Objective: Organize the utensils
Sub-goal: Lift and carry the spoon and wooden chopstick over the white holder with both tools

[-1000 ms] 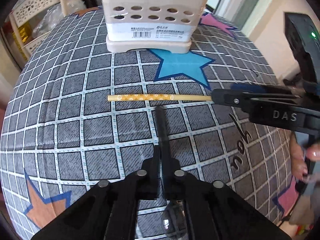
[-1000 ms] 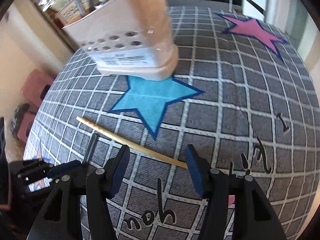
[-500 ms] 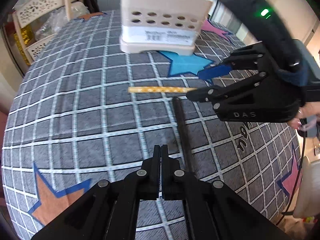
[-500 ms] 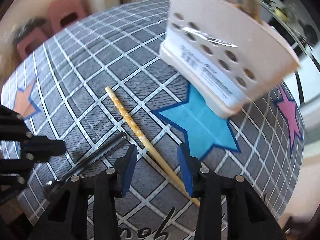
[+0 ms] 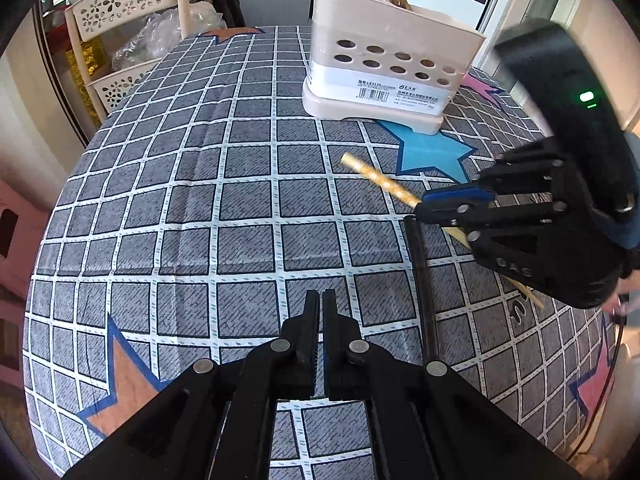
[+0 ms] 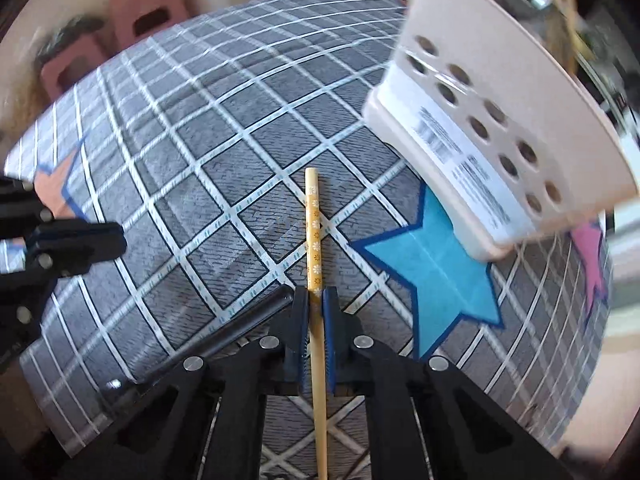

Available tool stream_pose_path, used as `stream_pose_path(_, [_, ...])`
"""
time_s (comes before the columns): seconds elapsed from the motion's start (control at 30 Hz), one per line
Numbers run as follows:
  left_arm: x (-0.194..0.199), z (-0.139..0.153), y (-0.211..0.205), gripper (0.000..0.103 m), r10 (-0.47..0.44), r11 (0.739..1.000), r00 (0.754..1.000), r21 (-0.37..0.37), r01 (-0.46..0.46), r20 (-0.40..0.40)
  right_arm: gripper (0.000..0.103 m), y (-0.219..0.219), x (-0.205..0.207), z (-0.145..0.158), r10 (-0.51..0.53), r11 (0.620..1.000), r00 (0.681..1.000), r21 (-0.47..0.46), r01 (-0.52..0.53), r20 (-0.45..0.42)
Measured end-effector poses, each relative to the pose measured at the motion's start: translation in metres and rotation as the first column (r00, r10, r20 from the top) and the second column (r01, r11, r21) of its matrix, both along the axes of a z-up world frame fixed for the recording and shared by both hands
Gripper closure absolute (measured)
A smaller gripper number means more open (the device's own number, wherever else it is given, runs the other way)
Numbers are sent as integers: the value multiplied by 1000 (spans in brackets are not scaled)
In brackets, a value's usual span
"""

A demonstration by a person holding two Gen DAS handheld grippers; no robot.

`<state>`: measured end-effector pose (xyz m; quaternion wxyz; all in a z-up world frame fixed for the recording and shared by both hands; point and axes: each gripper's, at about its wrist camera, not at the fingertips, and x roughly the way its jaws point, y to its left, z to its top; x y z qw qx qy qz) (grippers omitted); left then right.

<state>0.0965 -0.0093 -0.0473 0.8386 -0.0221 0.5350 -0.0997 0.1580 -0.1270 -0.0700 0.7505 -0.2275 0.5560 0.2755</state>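
Observation:
A yellow patterned chopstick is clamped between the pads of my right gripper, its thick end tilted up off the cloth; it also shows in the left wrist view. A black utensil handle lies flat on the cloth beside it. A beige perforated utensil holder with several utensils stands at the far side. My left gripper is shut and empty, low over the cloth, left of the black handle.
The table wears a grey checked cloth with blue, orange and pink stars. A beige slotted rack with bags stands beyond the far left edge. Pink stools stand on the floor beside the table.
My right gripper closed on the chopstick and raised its thick end off the cloth. My left gripper drew back and left from the black handle, staying shut.

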Motion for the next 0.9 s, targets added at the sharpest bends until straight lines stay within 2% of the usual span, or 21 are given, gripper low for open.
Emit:
stream_pose_path(0.1, [0,0,-2,70,0,1000,1000,-5,0,-4,95,-18,-7,12,-99,990,995,98,100,-15])
stream_pose_path(0.2, [0,3,-6,69,0,1000,1000,-10,0,5,95,-44,-10,25,-206,961,978,180,208,-31])
stream_pose_path(0.27, [0,6,-10,0,-5,1000,1000,-16,5,9,95,-61,-11,32,-276,932,960,232,279,-48])
stream_pose_path(0.3, [-1,9,-12,0,10,1000,999,-12,-9,34,95,-70,-15,37,-318,912,947,257,321,-52])
stream_pose_path(0.4, [1,9,-25,0,-20,1000,998,22,18,66,95,-87,-26,51,-398,869,916,302,392,-46])
stream_pose_path(0.5, [9,3,-38,0,-35,998,997,50,32,65,95,-89,-37,59,-446,834,895,346,430,-37])
stream_pose_path(0.63, [26,-16,-52,0,-51,998,999,42,51,-6,95,-107,-44,72,-483,795,874,396,460,-46])
stream_pose_path(0.73, [41,-39,-63,0,-67,996,991,54,74,-114,96,-112,-53,77,-505,772,862,423,475,-46])
stream_pose_path(0.9, [50,-50,-79,0,-99,985,987,129,115,-124,96,-117,-62,81,-523,747,851,456,485,-49])
